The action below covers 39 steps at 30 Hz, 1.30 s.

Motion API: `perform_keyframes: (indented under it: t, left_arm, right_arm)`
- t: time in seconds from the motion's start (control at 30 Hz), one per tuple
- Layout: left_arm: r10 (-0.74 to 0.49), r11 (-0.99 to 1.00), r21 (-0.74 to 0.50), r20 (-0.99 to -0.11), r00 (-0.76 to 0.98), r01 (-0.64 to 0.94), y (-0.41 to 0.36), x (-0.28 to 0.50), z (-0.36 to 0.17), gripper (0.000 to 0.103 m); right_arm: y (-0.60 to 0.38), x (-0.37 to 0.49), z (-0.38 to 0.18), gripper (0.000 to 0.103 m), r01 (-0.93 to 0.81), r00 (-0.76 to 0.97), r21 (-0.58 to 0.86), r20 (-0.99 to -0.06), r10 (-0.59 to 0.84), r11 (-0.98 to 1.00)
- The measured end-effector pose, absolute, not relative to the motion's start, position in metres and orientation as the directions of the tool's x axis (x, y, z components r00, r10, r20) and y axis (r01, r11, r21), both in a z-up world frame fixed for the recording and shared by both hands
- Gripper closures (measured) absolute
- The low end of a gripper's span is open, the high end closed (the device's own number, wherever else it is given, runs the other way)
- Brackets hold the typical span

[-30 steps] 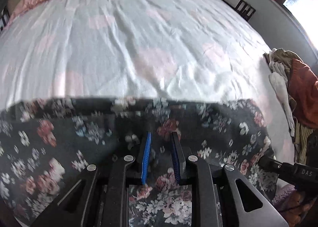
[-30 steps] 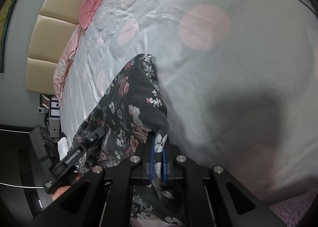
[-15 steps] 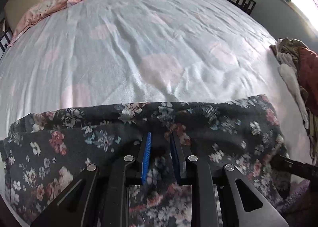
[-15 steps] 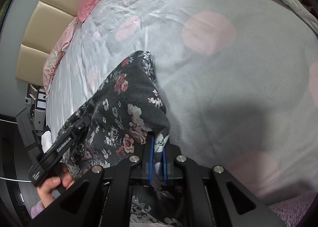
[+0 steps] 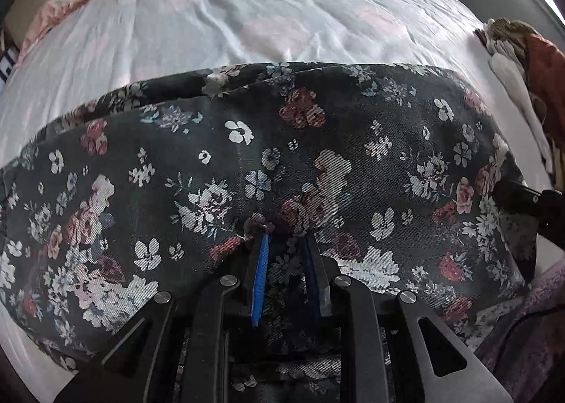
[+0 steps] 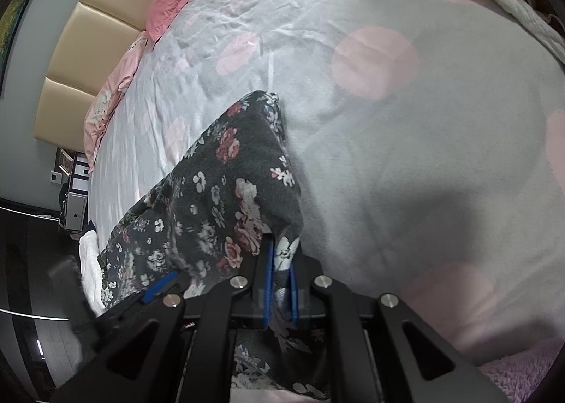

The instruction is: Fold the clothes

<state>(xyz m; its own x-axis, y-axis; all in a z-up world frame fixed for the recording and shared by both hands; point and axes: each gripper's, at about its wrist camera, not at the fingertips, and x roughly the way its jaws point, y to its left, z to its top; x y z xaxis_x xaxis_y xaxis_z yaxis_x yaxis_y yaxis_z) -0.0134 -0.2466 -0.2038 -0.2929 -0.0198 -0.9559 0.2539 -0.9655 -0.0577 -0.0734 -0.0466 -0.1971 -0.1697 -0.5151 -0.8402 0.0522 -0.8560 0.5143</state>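
Here, floral garment [image 5: 317, 155] pinched, both hand-held grippers

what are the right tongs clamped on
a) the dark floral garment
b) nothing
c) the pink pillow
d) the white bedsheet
a: in the right wrist view the right tongs are shut with an edge of the dark floral garment pinched between their blue pads, above the bedsheet.

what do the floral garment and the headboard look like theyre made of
Floral garment: woven cloth, probably a twill or denim-like cotton, matte; fine diagonal ribbing shows in the print. Headboard: padded panels in smooth beige leather or faux leather, with a soft sheen and seams between panels.
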Motion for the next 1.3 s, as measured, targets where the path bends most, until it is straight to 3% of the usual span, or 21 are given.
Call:
perform_keyframes:
  t: [0.43,0.77,1.03,1.3]
  left_arm:
    - [0.005,-0.955,-0.125,-0.914,-0.405,0.270,-0.244,0.052,-0.153,0.080]
    - [0.035,-0.958,-0.098,-0.973,-0.230,0.268,-0.232,0.050,-0.209,0.081]
    - [0.055,-0.950,-0.128,-0.966,-0.251,0.285,-0.240,0.054,-0.207,0.081]
    - [0.059,-0.954,-0.143,-0.952,-0.300,0.264,-0.270,0.064,-0.167,0.080]
  right_arm:
    - [-0.045,-0.070,-0.196,0.095,0.061,-0.177,0.508,-0.842,-0.510,-0.859]
    - [-0.044,-0.067,-0.192,0.095,0.070,-0.181,0.505,-0.842,-0.509,-0.860]
    - [-0.045,-0.067,-0.192,0.095,0.074,-0.178,0.501,-0.844,-0.506,-0.862]
    - [-0.044,-0.067,-0.191,0.093,0.073,-0.161,0.503,-0.846,-0.508,-0.861]
